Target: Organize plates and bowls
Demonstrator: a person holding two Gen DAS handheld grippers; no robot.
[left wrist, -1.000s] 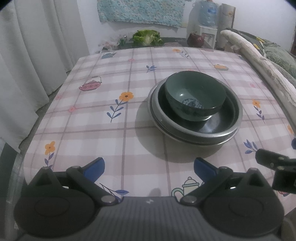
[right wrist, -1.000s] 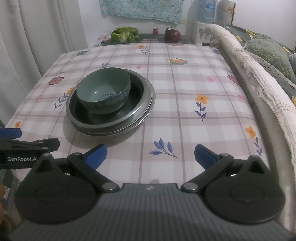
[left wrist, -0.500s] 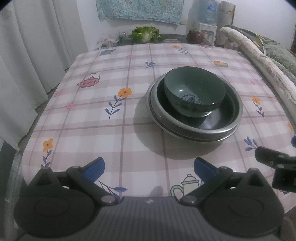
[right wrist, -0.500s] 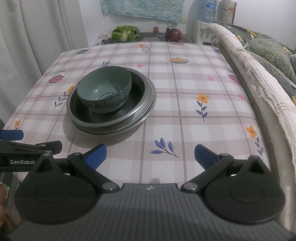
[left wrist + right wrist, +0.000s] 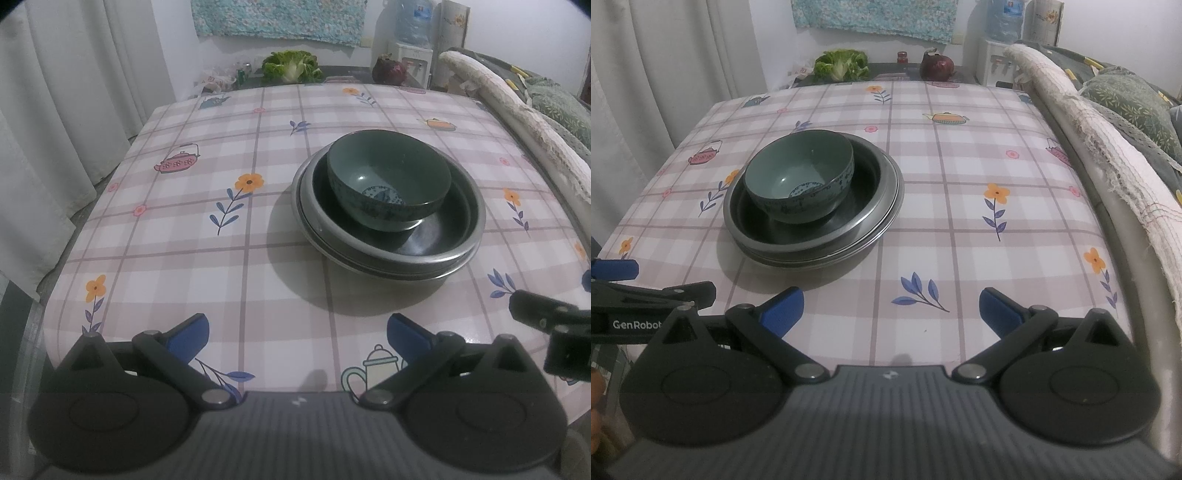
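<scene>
Bowl inside stacked plates

A bowl sits in the top plate of a stack resting on the surface. Both tongs, left and right, stand at the near edge, the stack between and beyond them. Leafy greens lie behind the surface.

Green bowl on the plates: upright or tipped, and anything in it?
Upright and empty: the green bowl sits rim-up in the stacked metal plates, its patterned bottom bare.
</scene>
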